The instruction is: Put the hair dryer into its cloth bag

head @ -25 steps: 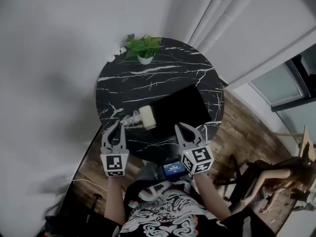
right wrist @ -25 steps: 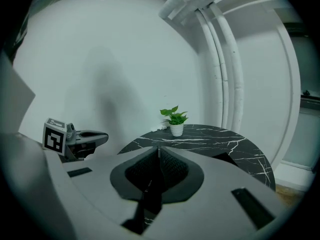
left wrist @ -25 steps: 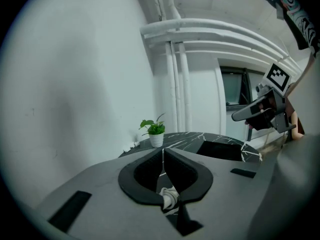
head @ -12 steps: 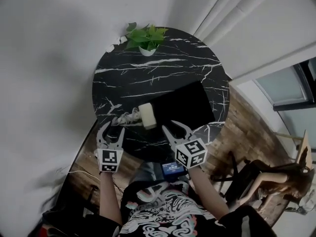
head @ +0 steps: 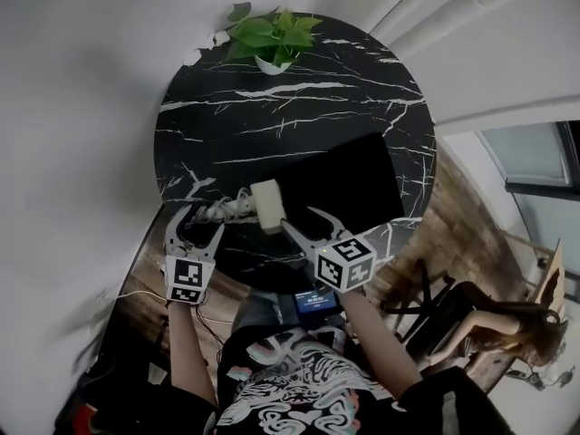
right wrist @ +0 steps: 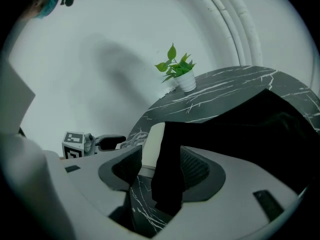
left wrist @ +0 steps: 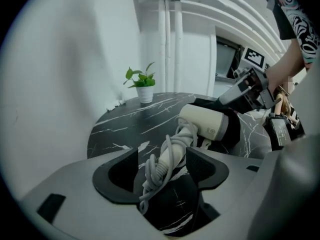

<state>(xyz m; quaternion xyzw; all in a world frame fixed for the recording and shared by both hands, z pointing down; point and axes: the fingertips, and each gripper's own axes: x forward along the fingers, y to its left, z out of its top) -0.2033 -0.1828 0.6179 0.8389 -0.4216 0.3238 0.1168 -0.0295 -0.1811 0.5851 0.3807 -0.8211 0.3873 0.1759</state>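
Note:
A cream hair dryer (head: 267, 207) lies at the near side of the round black marble table (head: 290, 89), with its pale cord (head: 222, 211) bundled to its left. Its black cloth bag (head: 349, 184) lies flat to the right, touching the dryer. My left gripper (head: 193, 227) is low at the table's near edge and its jaws are opening. In the left gripper view the cord and handle (left wrist: 167, 159) lie between the pads, untouched. My right gripper (head: 304, 223) is opening too. The bag's near edge (right wrist: 170, 169) stands between its pads, with the dryer (right wrist: 152, 144) just behind.
A small potted plant (head: 267, 39) stands at the table's far edge against the white wall. A wooden floor (head: 444, 216) and a dark chair (head: 453, 311) lie to the right. A small lit device (head: 314, 302) hangs at the person's waist.
Both grippers have come down toward the table's near edge and tipped forward. Both pairs of jaws have gone from shut to wide apart. The dryer and bag have not moved.

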